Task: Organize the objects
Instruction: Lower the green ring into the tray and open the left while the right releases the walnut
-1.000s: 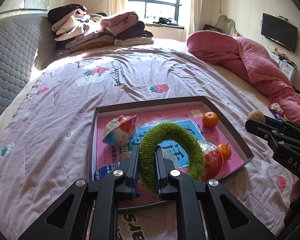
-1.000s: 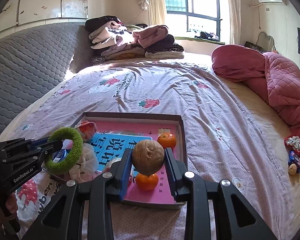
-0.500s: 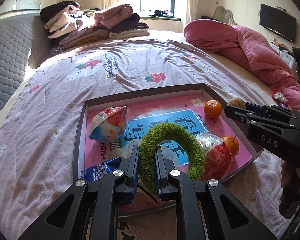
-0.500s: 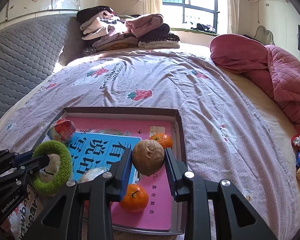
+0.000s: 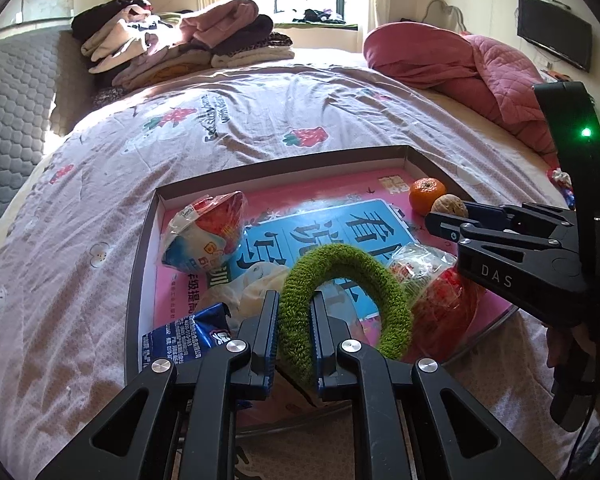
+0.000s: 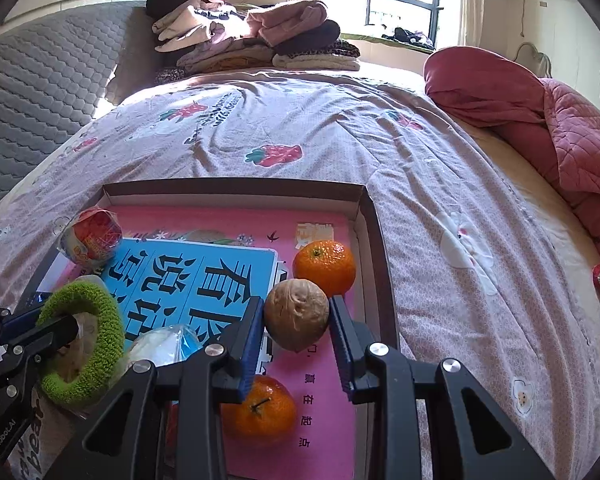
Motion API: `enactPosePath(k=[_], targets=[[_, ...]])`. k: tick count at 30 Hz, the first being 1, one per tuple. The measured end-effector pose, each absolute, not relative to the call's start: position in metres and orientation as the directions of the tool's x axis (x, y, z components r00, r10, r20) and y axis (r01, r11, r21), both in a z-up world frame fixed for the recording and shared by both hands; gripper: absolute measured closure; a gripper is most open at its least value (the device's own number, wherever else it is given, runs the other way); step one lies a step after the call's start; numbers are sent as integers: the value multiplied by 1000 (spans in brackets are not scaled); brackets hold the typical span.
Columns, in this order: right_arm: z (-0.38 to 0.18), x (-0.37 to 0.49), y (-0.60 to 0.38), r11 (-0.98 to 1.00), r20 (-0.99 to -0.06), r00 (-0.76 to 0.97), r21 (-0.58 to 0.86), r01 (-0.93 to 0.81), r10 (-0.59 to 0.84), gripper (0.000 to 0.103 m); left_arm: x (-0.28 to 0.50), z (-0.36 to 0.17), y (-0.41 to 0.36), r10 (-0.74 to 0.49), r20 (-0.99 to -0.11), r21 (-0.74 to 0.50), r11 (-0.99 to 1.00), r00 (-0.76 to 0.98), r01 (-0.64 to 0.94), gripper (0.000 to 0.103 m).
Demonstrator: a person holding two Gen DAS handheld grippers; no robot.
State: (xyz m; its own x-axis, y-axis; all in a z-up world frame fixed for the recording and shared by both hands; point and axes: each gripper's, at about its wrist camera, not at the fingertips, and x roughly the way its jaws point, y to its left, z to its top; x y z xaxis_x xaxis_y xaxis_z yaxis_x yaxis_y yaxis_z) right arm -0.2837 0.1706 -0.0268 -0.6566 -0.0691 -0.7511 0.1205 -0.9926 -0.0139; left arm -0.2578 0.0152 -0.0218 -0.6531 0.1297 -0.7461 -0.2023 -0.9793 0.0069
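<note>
Bed [image 6: 340,128] under pink strawberry-print sheet carries shallow cardboard tray [image 6: 374,240]. In tray: snack packets, two oranges. Left gripper [image 5: 294,316] pinches fuzzy green ring [image 5: 380,284] above tray's near edge. Right gripper [image 6: 296,320] clamps brown walnut [image 6: 296,314] over tray's right side, just beside far orange [image 6: 325,266].

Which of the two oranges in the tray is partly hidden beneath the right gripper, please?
The near orange, with its stem facing up, sits under the right gripper holding the walnut. The other orange lies in full view beyond, near the tray's far corner.
</note>
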Motion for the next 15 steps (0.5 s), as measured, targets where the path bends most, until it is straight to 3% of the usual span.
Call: enactPosePath(k=[15], targets=[[-27, -283, 172, -994, -771, -634, -2, 108, -67, 70, -258, -26, 14, 116, -759, 14, -981, -641, -195, 86]])
